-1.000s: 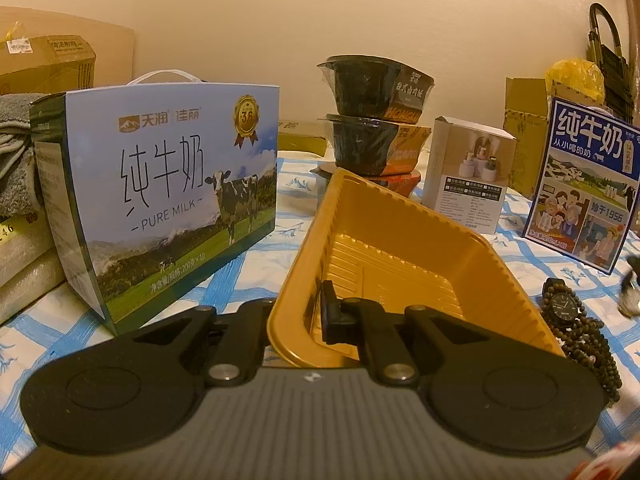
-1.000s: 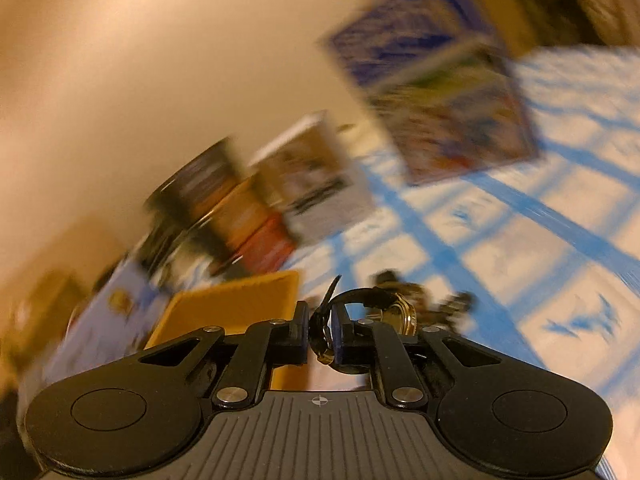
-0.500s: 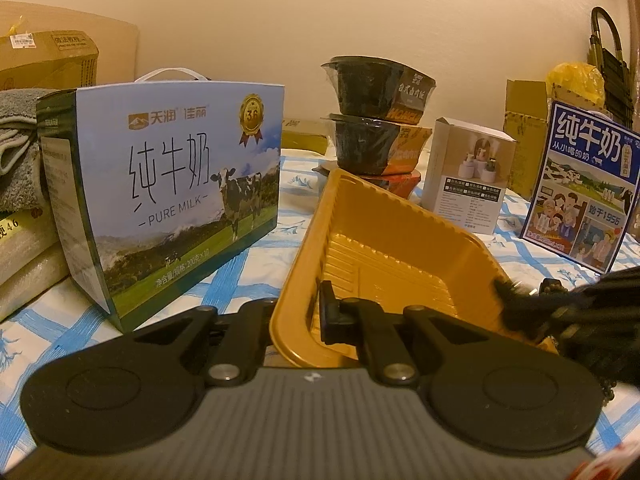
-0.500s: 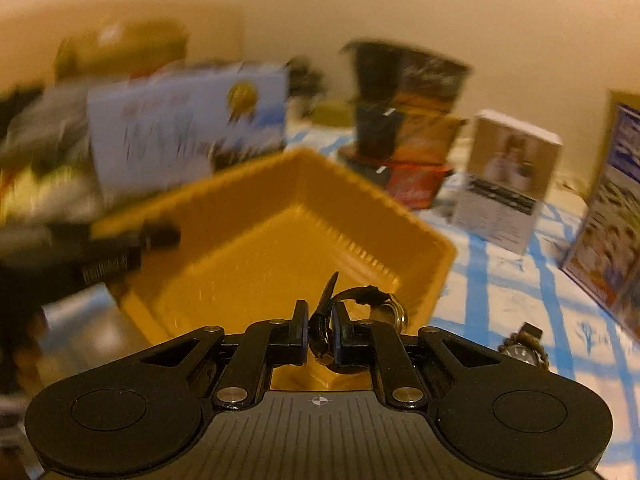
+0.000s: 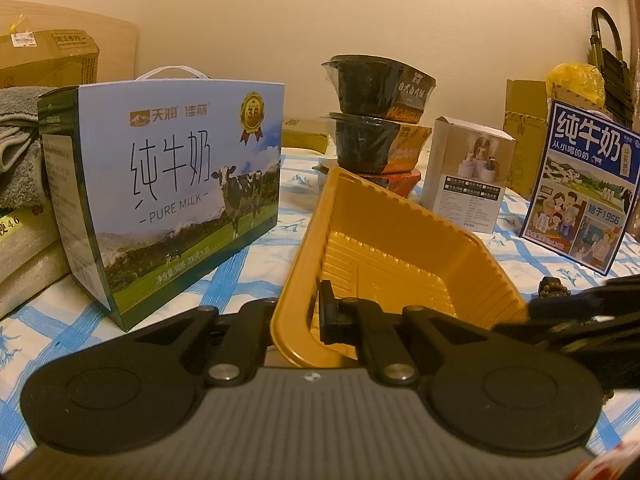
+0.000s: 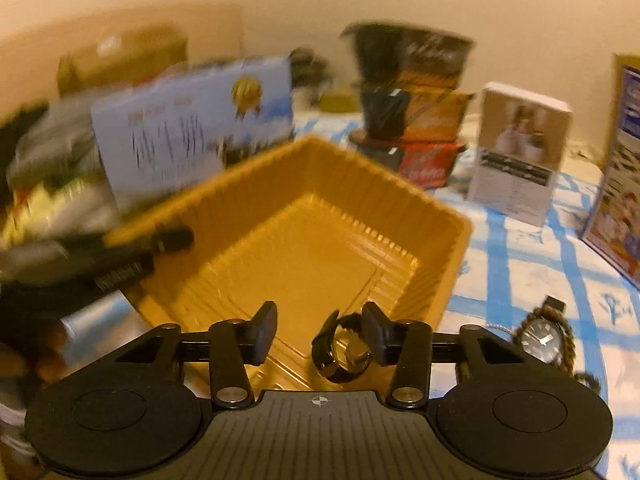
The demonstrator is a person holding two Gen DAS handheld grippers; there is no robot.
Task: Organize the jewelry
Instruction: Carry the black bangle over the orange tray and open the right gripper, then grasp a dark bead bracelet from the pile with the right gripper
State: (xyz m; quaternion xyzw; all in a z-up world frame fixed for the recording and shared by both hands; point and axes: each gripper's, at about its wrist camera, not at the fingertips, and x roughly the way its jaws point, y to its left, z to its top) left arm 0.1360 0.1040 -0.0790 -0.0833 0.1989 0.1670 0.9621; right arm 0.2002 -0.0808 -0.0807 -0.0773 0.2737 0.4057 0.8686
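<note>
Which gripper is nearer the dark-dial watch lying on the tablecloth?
Right. The right gripper hangs over the yellow tray's corner beside that watch; the left gripper clamps the tray's opposite rim.

Warm light falls on a plain cream wall (image 5: 280,20) behind a blue-checked tablecloth (image 5: 248,272).

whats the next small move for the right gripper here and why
Probably draw the right gripper back and swing it toward the dark-faced watch with the braided band on the blue-checked cloth. Its jaws have just been opening, and the gold-faced black-strap watch sits loose between them over the ribbed yellow plastic tray, which the left gripper clamps by its rim.
</note>
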